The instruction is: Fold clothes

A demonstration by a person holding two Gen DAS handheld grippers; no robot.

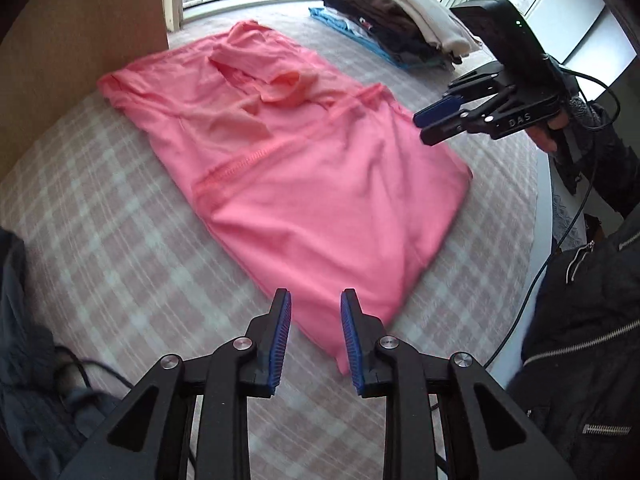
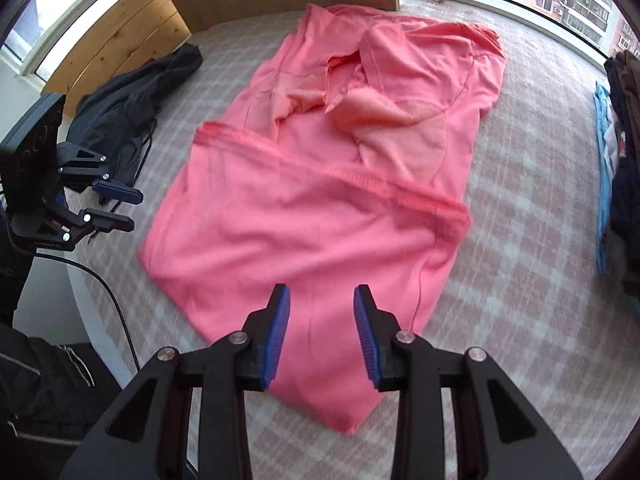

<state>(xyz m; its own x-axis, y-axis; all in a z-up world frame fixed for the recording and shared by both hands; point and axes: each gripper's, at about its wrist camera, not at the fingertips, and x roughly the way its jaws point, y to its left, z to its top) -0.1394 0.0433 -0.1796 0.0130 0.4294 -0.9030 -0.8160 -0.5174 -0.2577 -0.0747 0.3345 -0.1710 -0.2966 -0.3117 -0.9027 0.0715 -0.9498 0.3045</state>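
A pink garment (image 1: 280, 168) (image 2: 320, 200) lies spread on the checked bed cover (image 1: 100, 220) (image 2: 520, 260), partly folded with a seam line across its middle and rumpled cloth at the far end. My left gripper (image 1: 316, 296) (image 2: 136, 210) hovers open over the near corner of the garment, with nothing between its blue pads. My right gripper (image 2: 322, 292) (image 1: 420, 128) is open too, above the garment's near edge on the other side, and holds nothing. A hand grips its handle in the left wrist view.
A stack of folded clothes (image 1: 400, 20) (image 2: 622, 140) sits at the far side by the window. A dark garment (image 2: 132, 108) (image 1: 24, 340) lies near the wooden panel (image 1: 100, 20). Cables (image 1: 540, 280) and a dark jacket sleeve (image 1: 592, 340) hang beside the bed edge.
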